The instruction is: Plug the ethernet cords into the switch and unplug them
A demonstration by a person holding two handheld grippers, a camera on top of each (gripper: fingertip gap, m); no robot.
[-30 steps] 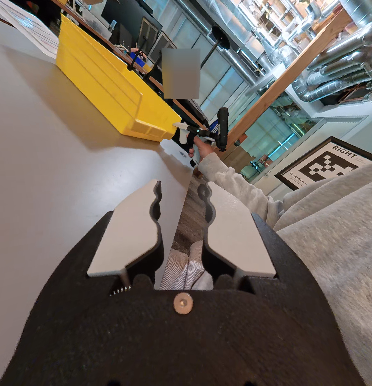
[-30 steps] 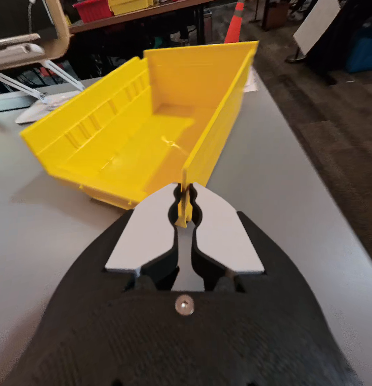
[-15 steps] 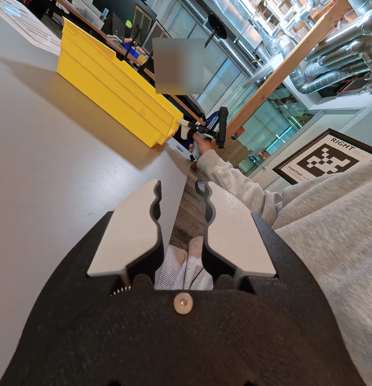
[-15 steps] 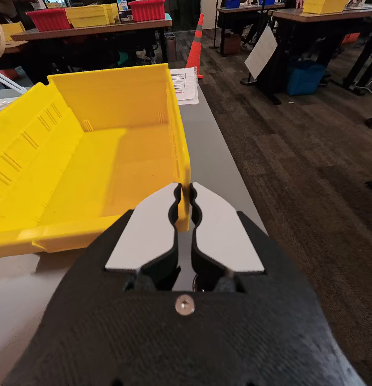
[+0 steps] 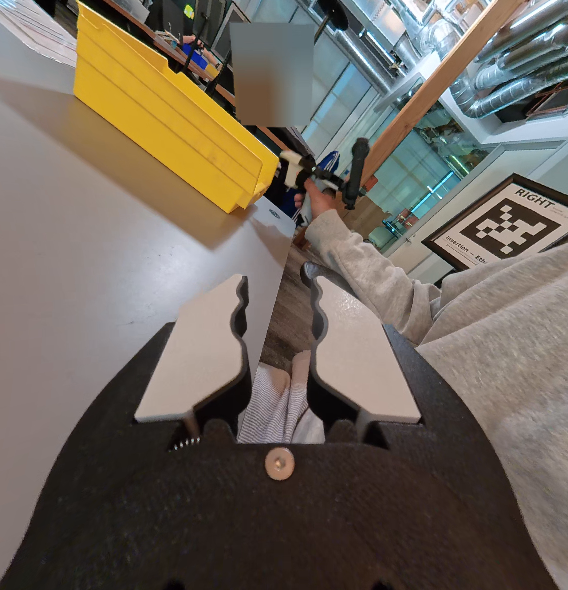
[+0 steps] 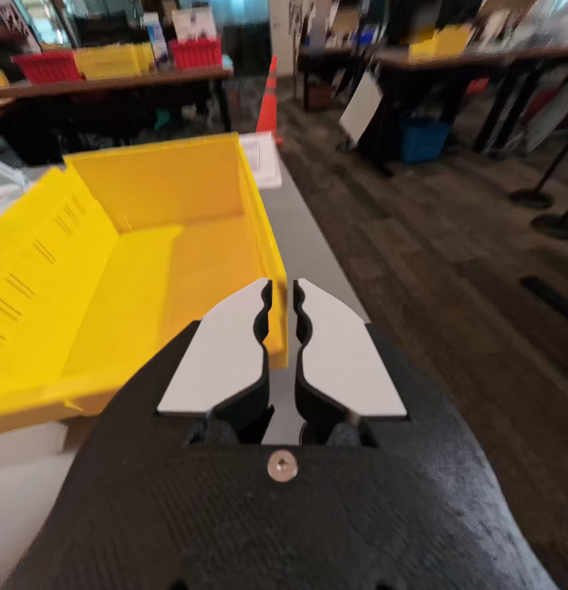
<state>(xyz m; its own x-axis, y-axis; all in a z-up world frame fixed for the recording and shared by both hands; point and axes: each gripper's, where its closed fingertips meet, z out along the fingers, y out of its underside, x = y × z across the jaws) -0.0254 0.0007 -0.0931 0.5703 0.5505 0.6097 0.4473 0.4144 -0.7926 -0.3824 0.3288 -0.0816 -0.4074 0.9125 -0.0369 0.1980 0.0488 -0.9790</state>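
Evidently my right gripper (image 6: 282, 314) is clamped on the near corner wall of the light, stiff yellow bin (image 6: 148, 271) at the table's (image 5: 84, 255) edge, my left gripper (image 5: 278, 306) idle with fingers apart.

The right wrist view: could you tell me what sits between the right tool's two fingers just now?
In the right wrist view, the near corner of the yellow bin's side wall stands between the right tool's fingers, with grey tabletop showing behind it.

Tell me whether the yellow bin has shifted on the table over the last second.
Yes. In the left wrist view the yellow bin has slid along the table toward its near corner, its end wall now by the edge, with the right tongs at that wall.
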